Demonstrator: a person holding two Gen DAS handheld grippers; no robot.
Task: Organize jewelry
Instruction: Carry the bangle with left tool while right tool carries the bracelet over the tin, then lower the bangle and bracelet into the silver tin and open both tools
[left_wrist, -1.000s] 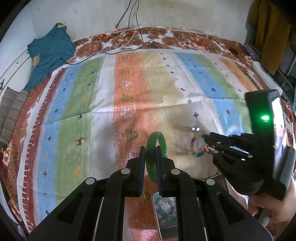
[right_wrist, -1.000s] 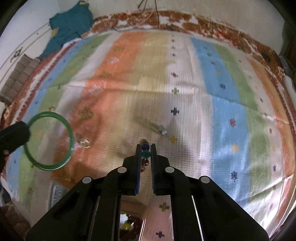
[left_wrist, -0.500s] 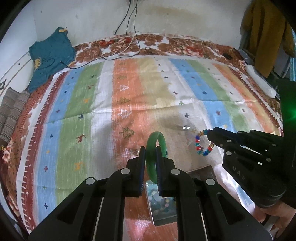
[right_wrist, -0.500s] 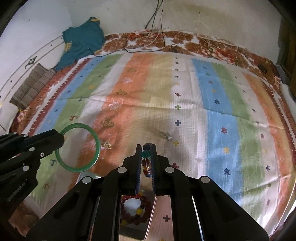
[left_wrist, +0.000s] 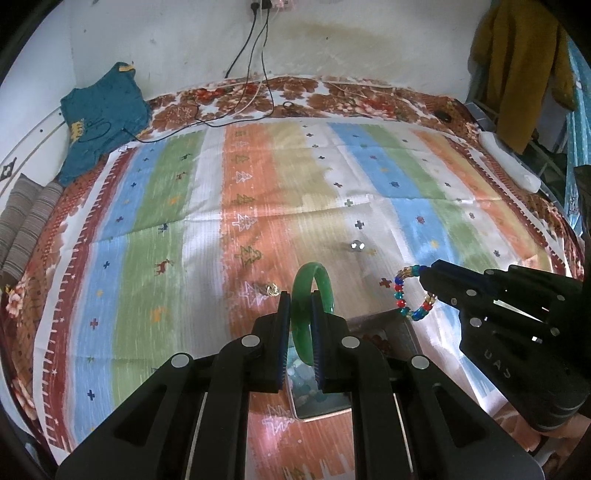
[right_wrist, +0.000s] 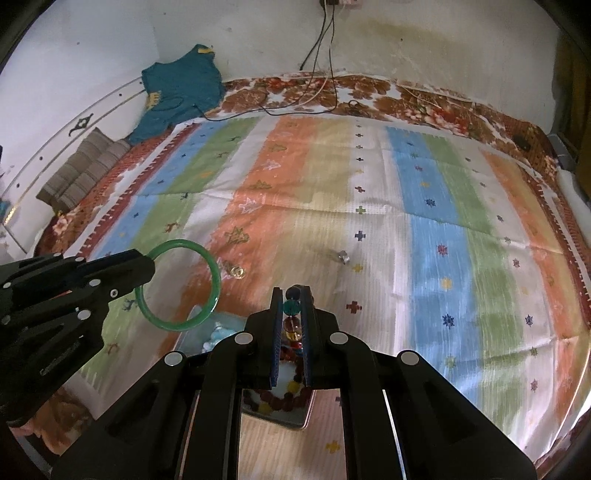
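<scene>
Both grippers have lifted away from the striped cloth (left_wrist: 258, 206) since a second ago, so more of the bed and the back wall now shows in each view, and a compartmented box (left_wrist: 388, 325) has come into sight beneath them.

The left gripper (left_wrist: 298, 299) has its jaws closed on a green bangle (left_wrist: 314, 295), which stands upright between the pads with its upper arc rising above the fingertips. In the right wrist view the same bangle (right_wrist: 179, 284) hangs as a full ring off the tip of the left gripper (right_wrist: 147, 266), in the air over the left part of the box.

The right gripper (right_wrist: 291, 295) is pinched shut on a beaded bracelet (right_wrist: 291, 317); a dark bead and a teal one sit at the fingertips, amber and red ones lower down. From the left wrist view the bracelet (left_wrist: 410, 291) curves out of the right gripper (left_wrist: 426, 282) as an open loop of red, blue, teal and gold beads.

Below the left gripper a compartment holds pale, bluish pieces (left_wrist: 306, 384) (too blurred to name). Below the right one lies a string of dark red and yellow beads (right_wrist: 280, 395).

On the cloth, well apart from either gripper, rest a small gold-coloured piece (left_wrist: 271, 288) and a small silver ring (left_wrist: 357, 244).
</scene>
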